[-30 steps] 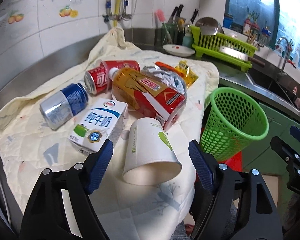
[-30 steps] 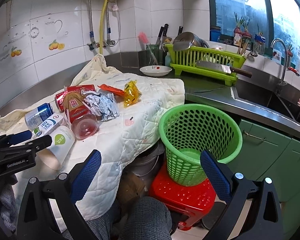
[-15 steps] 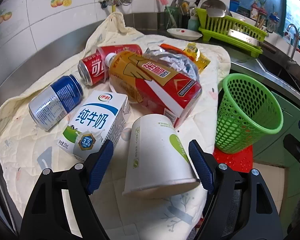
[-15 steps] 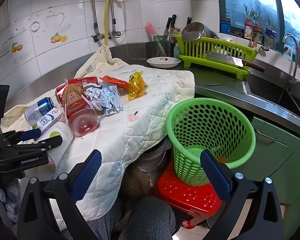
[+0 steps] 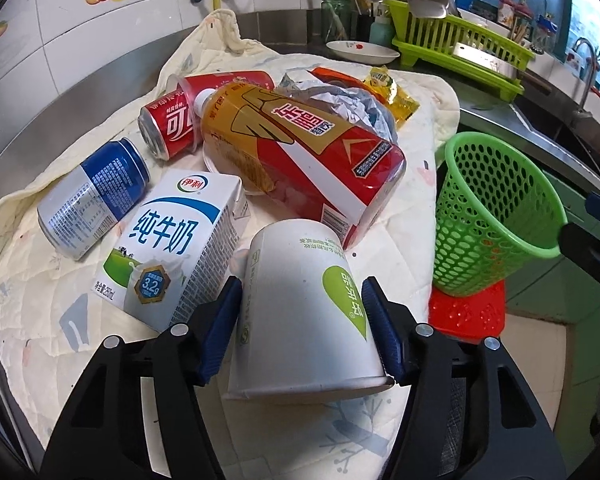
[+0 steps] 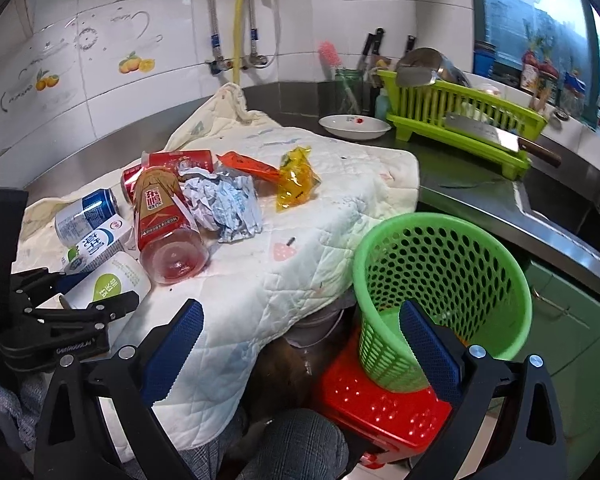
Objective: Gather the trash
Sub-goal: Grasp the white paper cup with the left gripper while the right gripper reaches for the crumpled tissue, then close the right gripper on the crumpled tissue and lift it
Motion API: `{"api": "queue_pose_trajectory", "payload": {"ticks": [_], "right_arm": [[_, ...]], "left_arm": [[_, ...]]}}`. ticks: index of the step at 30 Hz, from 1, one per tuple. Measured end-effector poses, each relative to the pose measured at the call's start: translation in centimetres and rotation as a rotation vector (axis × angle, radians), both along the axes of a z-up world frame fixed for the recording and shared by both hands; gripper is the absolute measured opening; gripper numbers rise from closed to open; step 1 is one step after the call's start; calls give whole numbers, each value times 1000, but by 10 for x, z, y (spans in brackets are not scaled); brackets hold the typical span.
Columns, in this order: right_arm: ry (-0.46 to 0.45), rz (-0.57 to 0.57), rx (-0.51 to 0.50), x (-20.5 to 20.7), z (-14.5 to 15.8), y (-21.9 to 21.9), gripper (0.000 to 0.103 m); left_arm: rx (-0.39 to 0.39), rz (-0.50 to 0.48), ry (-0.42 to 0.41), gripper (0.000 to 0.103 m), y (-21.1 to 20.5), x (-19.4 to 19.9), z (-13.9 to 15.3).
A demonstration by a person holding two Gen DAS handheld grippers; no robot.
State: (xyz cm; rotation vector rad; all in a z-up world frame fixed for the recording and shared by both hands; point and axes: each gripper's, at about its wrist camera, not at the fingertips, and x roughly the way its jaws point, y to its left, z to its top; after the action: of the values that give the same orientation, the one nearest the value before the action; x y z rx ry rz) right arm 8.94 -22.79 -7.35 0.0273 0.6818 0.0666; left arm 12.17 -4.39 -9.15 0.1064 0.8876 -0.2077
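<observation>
A: Where is the left gripper right now?

B: Low over the quilted cloth on the bench, with the white paper cup lying on its side between the 2 blue pads. The jaws are clenched on the cup, a pad pressing each side wall, its open rim toward the camera.

A: What lies around it?

B: The milk carton sits just left of the cup, touching the left finger. Beyond the cup lies the red and yellow bottle, its base just touching the cup. Further left is a blue can, and behind it a red can. Crumpled foil and a yellow wrapper lie further right.

A: And the right gripper?

B: Its jaws are released, spread wide, holding nothing, near the cloth's hanging edge.

A: The bin?

B: The green basket stands on a red stool, right of the bench and lower. I cannot tell what is inside.
</observation>
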Motion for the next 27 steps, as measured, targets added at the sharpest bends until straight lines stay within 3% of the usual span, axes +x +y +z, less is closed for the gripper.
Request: {"api": "queue_pose_trajectory", "payload": {"ticks": [2,5,18,27], "right_arm": [[4,16,0,7,1,1,94],[16,43,1,20,3,3,84],[60,188,54,100,14,18,80],[159,320,174,154,7,36,80]], "left_arm": [[-5,-3,-7,60,2,-2,1],[-15,-6,-11,59,5,-6,2],[-68,15,-66,59,29,-19,27],[-89,49,-100,59,46,-16,44]]}}
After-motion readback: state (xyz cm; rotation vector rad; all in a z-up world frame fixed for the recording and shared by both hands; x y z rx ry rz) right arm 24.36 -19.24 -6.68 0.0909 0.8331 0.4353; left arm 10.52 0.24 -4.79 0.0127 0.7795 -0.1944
